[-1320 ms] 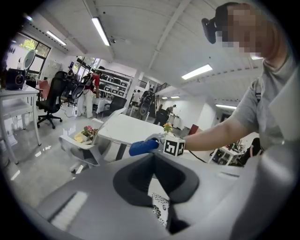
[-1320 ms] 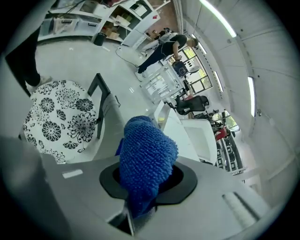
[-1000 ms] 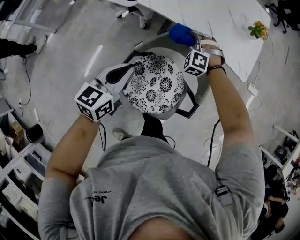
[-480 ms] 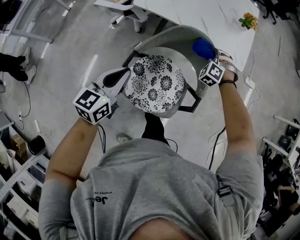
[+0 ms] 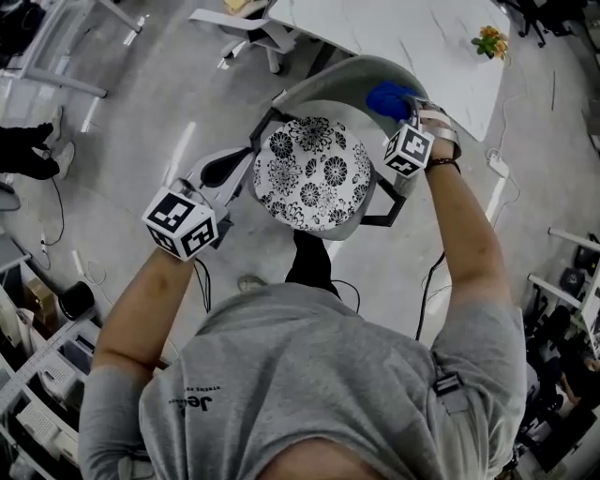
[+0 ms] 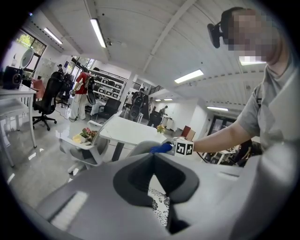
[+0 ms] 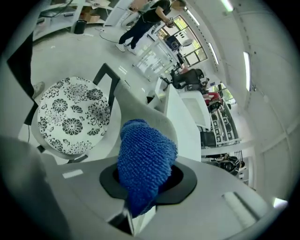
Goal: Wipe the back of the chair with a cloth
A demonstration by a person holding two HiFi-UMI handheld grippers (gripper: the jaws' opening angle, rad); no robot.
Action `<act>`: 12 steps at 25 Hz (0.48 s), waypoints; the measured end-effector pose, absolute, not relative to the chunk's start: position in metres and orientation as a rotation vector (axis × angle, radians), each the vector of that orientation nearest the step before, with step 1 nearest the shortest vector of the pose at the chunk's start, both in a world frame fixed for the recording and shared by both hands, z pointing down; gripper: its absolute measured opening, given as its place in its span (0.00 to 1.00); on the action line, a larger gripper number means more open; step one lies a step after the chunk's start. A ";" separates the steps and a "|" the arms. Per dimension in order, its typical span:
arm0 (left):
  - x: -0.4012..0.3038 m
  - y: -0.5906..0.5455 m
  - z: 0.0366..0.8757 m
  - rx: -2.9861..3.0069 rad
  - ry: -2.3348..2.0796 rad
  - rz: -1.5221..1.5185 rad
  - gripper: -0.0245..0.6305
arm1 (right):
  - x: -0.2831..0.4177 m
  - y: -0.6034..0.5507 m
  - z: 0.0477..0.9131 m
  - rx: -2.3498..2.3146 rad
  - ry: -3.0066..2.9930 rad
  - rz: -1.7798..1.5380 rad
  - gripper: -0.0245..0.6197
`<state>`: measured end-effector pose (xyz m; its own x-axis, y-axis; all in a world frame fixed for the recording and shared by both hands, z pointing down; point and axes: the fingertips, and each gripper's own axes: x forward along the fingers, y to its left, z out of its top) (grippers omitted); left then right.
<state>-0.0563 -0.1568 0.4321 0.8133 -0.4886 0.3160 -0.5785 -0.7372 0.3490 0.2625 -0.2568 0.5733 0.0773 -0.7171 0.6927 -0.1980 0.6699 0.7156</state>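
Note:
The chair has a floral round seat [image 5: 309, 173] and a curved grey backrest [image 5: 342, 80]. A blue fluffy cloth [image 5: 389, 97] presses on the backrest's right part, with my right gripper [image 5: 405, 120] shut on it. In the right gripper view the cloth [image 7: 145, 159] bulges out of the jaws of the right gripper [image 7: 145, 190], over the backrest [image 7: 140, 110] and beside the seat [image 7: 70, 117]. My left gripper [image 5: 246, 153] sits at the seat's left edge, jaws meeting at the tips with nothing held. From the left gripper [image 6: 152, 158] the cloth [image 6: 161, 148] shows beyond.
A white table [image 5: 403, 33] with a small potted plant [image 5: 489, 40] stands just behind the chair. Another chair's base [image 5: 248, 23] is at the back. Cables [image 5: 427, 291] trail on the floor, and shelves [image 5: 37, 366] line the left side.
My right gripper slid the cloth rightward along the backrest, then a little back to the left. The left gripper stayed by the seat's left edge.

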 end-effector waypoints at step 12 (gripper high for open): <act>-0.054 -0.187 0.446 2.474 -0.897 0.278 0.11 | 0.114 -0.331 0.621 0.667 -1.720 -0.552 0.16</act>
